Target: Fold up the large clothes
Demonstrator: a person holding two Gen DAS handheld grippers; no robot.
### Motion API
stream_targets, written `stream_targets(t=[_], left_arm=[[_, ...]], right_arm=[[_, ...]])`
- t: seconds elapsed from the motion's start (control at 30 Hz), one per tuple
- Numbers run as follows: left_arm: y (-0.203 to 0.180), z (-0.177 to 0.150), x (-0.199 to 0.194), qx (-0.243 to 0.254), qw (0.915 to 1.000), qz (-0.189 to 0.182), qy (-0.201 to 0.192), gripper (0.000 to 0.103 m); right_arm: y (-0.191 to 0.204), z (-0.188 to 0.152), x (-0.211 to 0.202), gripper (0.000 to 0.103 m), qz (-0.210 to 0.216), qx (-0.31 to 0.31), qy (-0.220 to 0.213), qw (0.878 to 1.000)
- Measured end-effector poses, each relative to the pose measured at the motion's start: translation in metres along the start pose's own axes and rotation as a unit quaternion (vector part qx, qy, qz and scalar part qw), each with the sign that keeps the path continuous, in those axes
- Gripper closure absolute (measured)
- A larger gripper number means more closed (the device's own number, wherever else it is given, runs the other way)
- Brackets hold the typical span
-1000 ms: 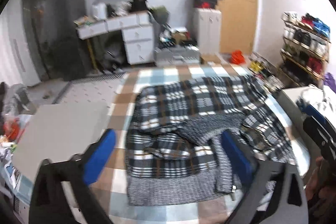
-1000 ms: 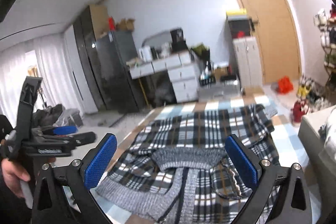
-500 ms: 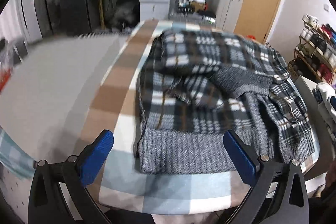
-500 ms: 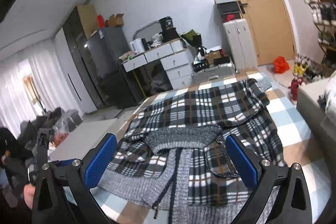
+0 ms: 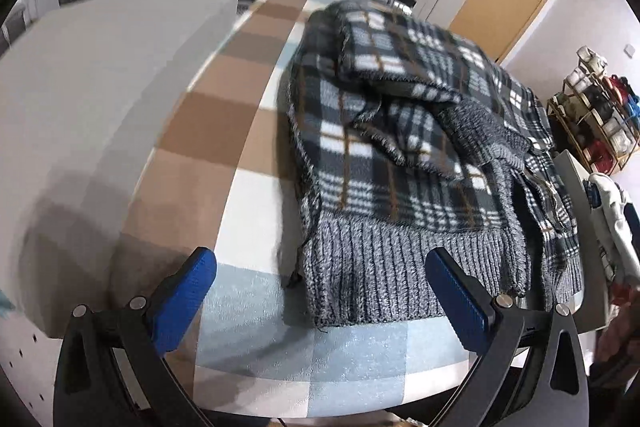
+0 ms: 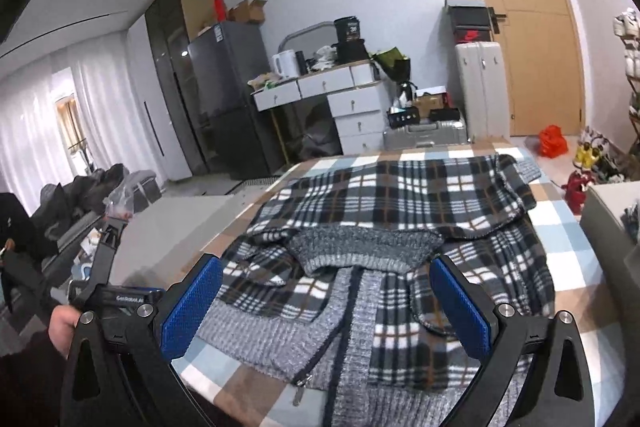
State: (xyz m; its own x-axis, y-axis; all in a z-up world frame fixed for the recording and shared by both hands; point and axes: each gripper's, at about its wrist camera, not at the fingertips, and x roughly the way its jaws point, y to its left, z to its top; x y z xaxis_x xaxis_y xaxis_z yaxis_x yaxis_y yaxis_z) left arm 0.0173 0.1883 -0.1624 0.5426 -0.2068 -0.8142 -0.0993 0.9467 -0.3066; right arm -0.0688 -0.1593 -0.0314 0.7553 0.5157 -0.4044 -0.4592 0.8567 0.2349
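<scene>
Both pairs of jaws stand wide apart with nothing between the blue pads: the left gripper [image 5: 320, 291] hangs above the near edge of the checked tablecloth [image 5: 224, 131], and the right gripper [image 6: 324, 303] is poised over the front of the plaid jacket [image 6: 400, 203]. The jacket lies spread on the table, a grey, white and black check with thin brown lines, its grey knitted collar [image 6: 360, 247] folded toward the middle and its zip [image 6: 312, 375] running down the grey ribbed front panel. In the left wrist view the jacket [image 5: 400, 131] sits to the right of the gripper's centre, its ribbed hem [image 5: 384, 267] reaching in between the 2 pads without touching either, so far as can be told. A pale flat board [image 5: 92, 99] lies beside the cloth on the left. Behind the table stand a white desk with drawers [image 6: 340, 95], a dark fridge [image 6: 228, 99], a white cabinet [image 6: 480, 91] and a wooden door [image 6: 532, 27].
</scene>
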Motion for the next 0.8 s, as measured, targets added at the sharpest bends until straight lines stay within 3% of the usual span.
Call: stream_targets(t=[0.1,0.37,0.53,0.6,0.67,0.7,0.73,0.8], left_arm=[[0.001,0.001,0.003,-0.013,0.9999,-0.006,0.002,0.001],[-0.01,-0.009,0.005,-0.007,0.9997,0.023,0.005,0.002],[-0.007,-0.011,0.007,0.001,0.9993,0.036,0.007,0.03],[-0.008,-0.009,0.008,0.018,0.9979,0.063,0.004,0.064],[-0.007,-0.009,0.007,0.018,0.9979,0.062,0.005,0.076],[-0.006,-0.01,0.007,0.016,0.9985,0.052,0.008,0.091],[-0.005,-0.01,0.007,0.014,0.9991,0.037,0.016,0.097],[-0.006,-0.01,0.007,0.017,0.9993,0.026,0.02,0.098]], right_arm=[[0.004,-0.001,0.001,0.0,0.011,-0.001,0.004,1.0],[0.009,-0.002,-0.005,0.0,0.006,-0.021,-0.005,1.0],[0.008,0.0,-0.007,0.0,0.011,-0.011,-0.008,1.0],[0.008,0.001,-0.007,0.0,0.01,-0.011,-0.007,1.0],[0.008,0.001,-0.007,0.0,0.01,-0.011,-0.006,1.0],[0.007,0.001,-0.008,0.0,0.01,-0.011,-0.006,1.0],[0.007,0.001,-0.008,0.0,0.009,-0.01,-0.006,1.0],[0.006,0.001,-0.008,0.0,0.009,-0.008,-0.007,1.0]])
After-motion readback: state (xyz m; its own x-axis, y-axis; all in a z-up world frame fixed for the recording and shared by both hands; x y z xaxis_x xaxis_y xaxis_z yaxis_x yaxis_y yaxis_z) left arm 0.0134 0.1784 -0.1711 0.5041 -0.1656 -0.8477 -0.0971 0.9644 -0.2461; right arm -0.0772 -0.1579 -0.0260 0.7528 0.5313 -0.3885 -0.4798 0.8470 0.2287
